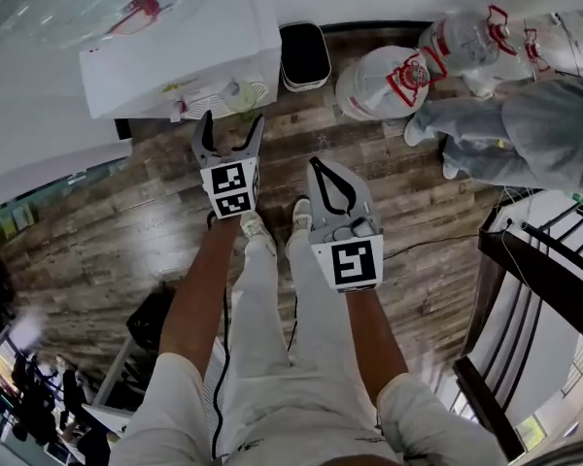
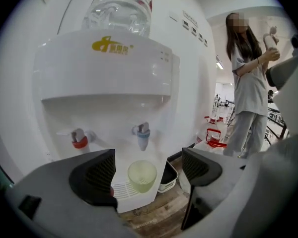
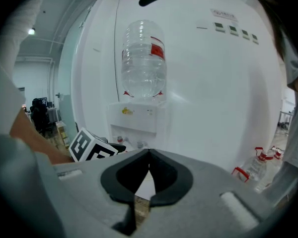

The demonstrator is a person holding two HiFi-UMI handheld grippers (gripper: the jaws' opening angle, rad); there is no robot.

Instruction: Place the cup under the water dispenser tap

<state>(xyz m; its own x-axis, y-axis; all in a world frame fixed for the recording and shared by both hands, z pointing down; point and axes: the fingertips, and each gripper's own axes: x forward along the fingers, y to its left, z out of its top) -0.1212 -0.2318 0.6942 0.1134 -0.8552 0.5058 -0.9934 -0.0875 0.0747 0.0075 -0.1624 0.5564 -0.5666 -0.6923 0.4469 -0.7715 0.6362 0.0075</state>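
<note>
A pale green translucent cup [image 2: 142,175] stands upright on the drip tray of the white water dispenser [image 2: 109,78], right below the blue tap [image 2: 142,136]; a red tap [image 2: 80,139] is to its left. My left gripper [image 2: 149,171] is open and holds nothing; the cup shows between its jaws, farther off. From the head view the cup [image 1: 241,95] sits just beyond the left gripper [image 1: 233,120], on the dispenser [image 1: 175,56]. My right gripper [image 1: 317,163] hangs shut and empty over the floor, farther back. In its own view the right gripper [image 3: 149,155] has its jaws pressed together.
A black bin [image 1: 304,54] stands right of the dispenser, with large water bottles [image 1: 384,81] on the wooden floor beside it. A person [image 1: 534,134] stands at the right, also in the left gripper view [image 2: 248,83]. A dark railing [image 1: 544,260] runs along the right.
</note>
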